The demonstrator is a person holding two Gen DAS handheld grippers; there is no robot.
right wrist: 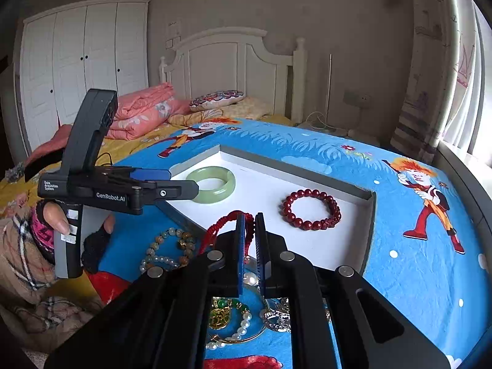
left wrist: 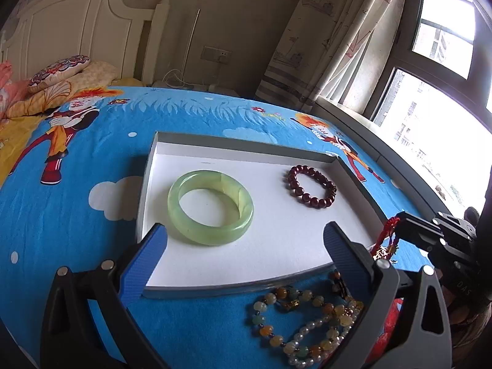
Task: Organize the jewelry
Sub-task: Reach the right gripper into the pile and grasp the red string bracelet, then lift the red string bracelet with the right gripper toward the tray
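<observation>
Right gripper (right wrist: pixel 249 224) pinches a red cord bracelet (right wrist: pixel 226 220) over the tray's near edge.
Left gripper (left wrist: pixel 246 240) gapes, holding nothing; jade bangle (left wrist: pixel 211 207) and red bead bracelet (left wrist: pixel 312 185) lie well apart in the white tray (left wrist: pixel 276 240); beaded strands (left wrist: pixel 307 316) lie on the bedsheet (left wrist: pixel 92 215).

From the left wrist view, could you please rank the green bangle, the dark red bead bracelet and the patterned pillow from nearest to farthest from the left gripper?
1. Green bangle: in the tray, just ahead of the left gripper.
2. Dark red bead bracelet: in the tray, farther back on the right.
3. Patterned pillow: far left, by the headboard.
</observation>
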